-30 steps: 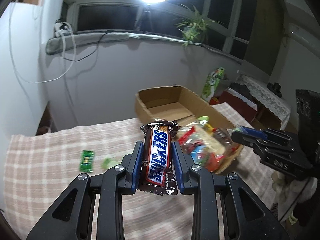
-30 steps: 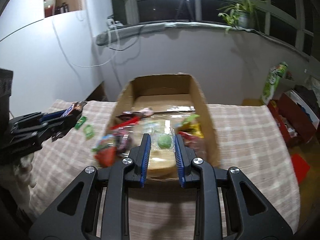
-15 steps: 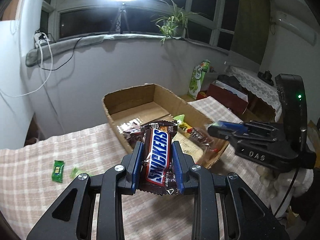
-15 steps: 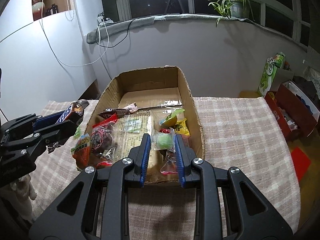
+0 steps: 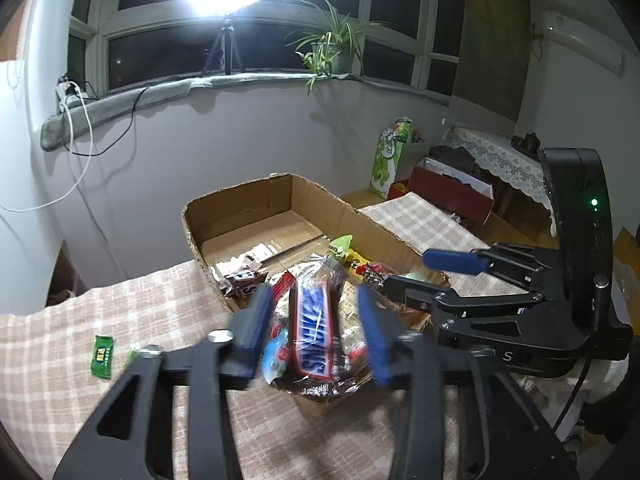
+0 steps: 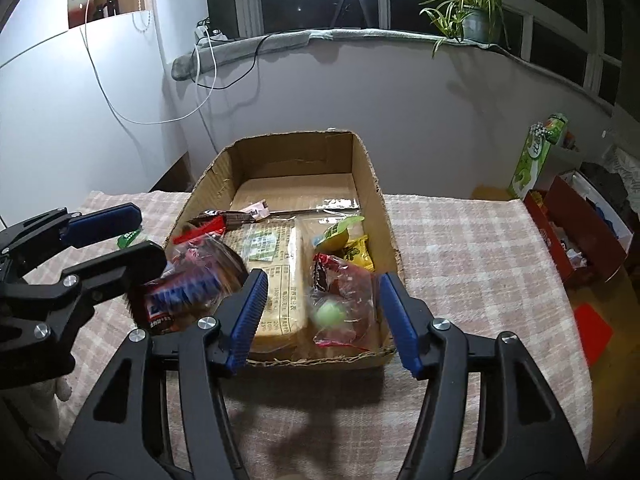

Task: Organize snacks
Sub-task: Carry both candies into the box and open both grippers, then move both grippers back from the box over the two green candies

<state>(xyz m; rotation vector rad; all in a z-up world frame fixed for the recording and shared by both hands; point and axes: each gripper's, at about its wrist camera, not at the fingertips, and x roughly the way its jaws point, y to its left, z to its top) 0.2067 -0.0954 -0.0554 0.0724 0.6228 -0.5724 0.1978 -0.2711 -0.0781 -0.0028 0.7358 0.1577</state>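
Note:
An open cardboard box (image 5: 248, 204) (image 6: 296, 140) holds several snack packets on a checked tablecloth. My left gripper (image 5: 316, 320) hangs over the box's near corner. Its jaws are opening, and a blurred Snickers bar (image 5: 314, 330) sits loose between them with gaps to both pads. The right wrist view shows that bar (image 6: 180, 296) just below the left gripper (image 6: 150, 236). My right gripper (image 6: 324, 316) is also opening at the box's near end. Below its gap, a clear packet with a green ball (image 6: 330, 314) lies in the box, free of the pads. The right gripper (image 5: 408, 270) also appears in the left wrist view.
A green candy (image 5: 102, 352) (image 6: 128, 238) lies on the cloth left of the box. Beyond the table's right edge stand a green carton (image 5: 390, 156) and a red box (image 5: 452, 192). A wall with a windowsill rises behind the table.
Both grippers went from shut to open. The left one moved over the box and let go of the Snickers bar. The right one released the green-ball packet into the box.

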